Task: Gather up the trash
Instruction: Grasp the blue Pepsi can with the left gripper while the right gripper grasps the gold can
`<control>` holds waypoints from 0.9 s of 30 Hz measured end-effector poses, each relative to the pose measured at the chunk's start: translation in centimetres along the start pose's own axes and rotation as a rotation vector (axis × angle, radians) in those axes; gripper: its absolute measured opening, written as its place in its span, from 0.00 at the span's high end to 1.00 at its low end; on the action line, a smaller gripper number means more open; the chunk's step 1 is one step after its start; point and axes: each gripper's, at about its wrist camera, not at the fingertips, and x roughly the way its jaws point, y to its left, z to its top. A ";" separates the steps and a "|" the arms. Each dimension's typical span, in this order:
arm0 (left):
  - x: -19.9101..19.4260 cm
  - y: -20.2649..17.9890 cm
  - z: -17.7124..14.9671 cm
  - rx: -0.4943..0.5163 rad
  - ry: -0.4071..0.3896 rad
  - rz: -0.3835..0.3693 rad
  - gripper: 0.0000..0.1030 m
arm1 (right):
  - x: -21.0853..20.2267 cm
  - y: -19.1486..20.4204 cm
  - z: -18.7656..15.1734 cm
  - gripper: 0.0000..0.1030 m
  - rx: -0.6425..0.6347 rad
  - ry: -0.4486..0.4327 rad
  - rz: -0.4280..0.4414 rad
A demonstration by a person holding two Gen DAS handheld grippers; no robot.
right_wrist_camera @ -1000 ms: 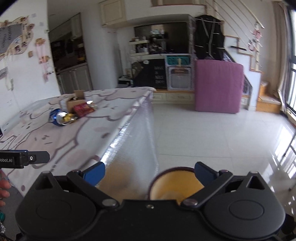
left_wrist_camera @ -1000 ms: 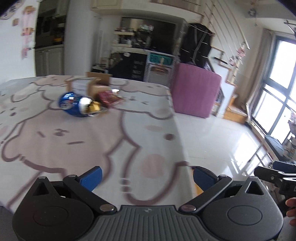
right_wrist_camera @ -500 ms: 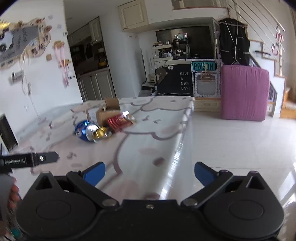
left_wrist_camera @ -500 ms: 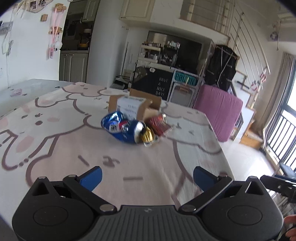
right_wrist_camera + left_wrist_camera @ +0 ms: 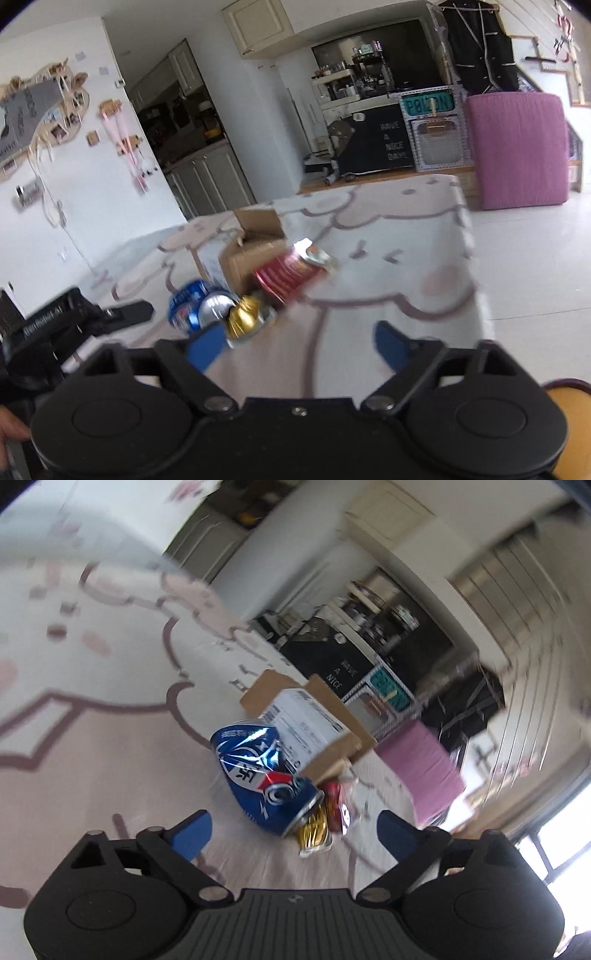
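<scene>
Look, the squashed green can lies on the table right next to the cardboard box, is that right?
Not quite: the crushed can is blue, not green, as the left wrist view shows. It does lie on the table right beside the cardboard box.

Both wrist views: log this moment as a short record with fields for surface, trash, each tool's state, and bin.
surface: table with cartoon-print cloth
trash: crushed blue can, gold can, red can, open box, clustered together
left tool: open, holding nothing, pointed at the blue can
right tool: open, holding nothing, short of the pile
bin: yellow rim at the right view's lower corner; contents not visible
</scene>
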 end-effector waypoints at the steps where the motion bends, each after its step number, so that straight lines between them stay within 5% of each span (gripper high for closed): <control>1: 0.5 0.5 0.2 -0.029 0.002 -0.002 0.12 | 1.1 0.2 0.4 0.42 0.008 0.008 0.014; 4: 1.2 1.9 0.7 -0.115 -0.020 0.008 0.21 | 4.5 1.2 1.7 0.71 0.009 0.036 0.073; 7: 1.6 3.0 1.2 -0.165 -0.051 0.000 0.23 | 7.7 2.5 2.5 0.89 -0.022 0.061 0.150; 13: 3.9 4.4 2.3 -0.198 -0.035 -0.017 0.23 | 12.2 4.7 2.8 0.91 -0.089 0.093 0.163; 19: 6.4 3.2 3.0 -0.086 -0.021 0.010 0.25 | 13.8 4.7 1.8 0.91 -0.108 0.140 0.188; 23: 7.2 2.8 2.9 -0.040 -0.006 0.040 0.51 | 13.1 4.4 1.1 0.91 -0.121 0.161 0.209; 27: 6.9 3.0 2.5 -0.007 0.017 0.024 0.55 | 10.7 3.9 0.6 0.86 -0.114 0.113 0.178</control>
